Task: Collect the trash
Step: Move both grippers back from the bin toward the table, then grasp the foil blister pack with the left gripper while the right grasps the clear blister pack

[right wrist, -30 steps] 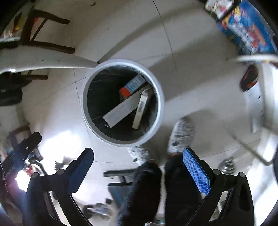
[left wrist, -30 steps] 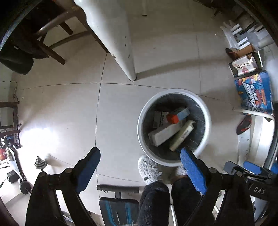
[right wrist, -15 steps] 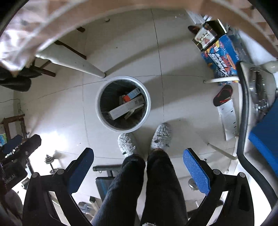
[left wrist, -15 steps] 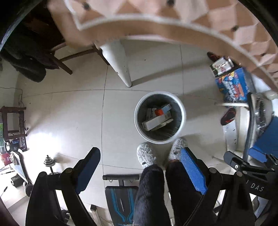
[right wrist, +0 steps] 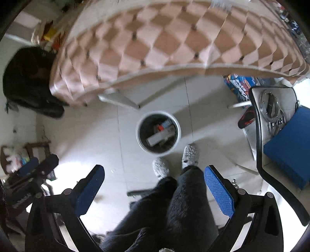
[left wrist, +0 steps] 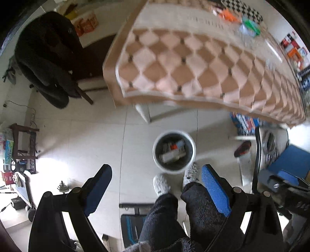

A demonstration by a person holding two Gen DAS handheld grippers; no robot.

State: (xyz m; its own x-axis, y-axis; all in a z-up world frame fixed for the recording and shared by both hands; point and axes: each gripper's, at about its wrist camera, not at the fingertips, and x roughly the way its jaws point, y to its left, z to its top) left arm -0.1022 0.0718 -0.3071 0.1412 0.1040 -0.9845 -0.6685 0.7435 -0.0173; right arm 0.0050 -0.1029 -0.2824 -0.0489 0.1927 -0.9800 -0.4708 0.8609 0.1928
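A white round trash bin point(left wrist: 190, 160) point(right wrist: 140, 141) stands on the tiled floor below both grippers, holding several boxes, one long white box point(right wrist: 158, 136) and one with an orange end point(left wrist: 174, 147). My left gripper point(left wrist: 156, 174) hangs high above the floor, open, nothing between its blue pads. My right gripper point(right wrist: 154, 175) is open and empty too, well above the bin. On the far tabletop lie blurred orange point(left wrist: 228, 15) and green point(left wrist: 251, 26) items.
A table with a brown-and-pink diamond cloth point(left wrist: 193, 66) point(right wrist: 164, 38) fills the upper view. The person's dark-trousered legs and grey slippers point(left wrist: 161, 184) point(right wrist: 190, 156) stand beside the bin. A chair with a dark coat point(left wrist: 46, 58) is left; a blue-cushioned chair point(right wrist: 286, 143) right.
Both grippers have risen far above the bin, which now looks much smaller. The table edge and its top have come into view. Both stay open.
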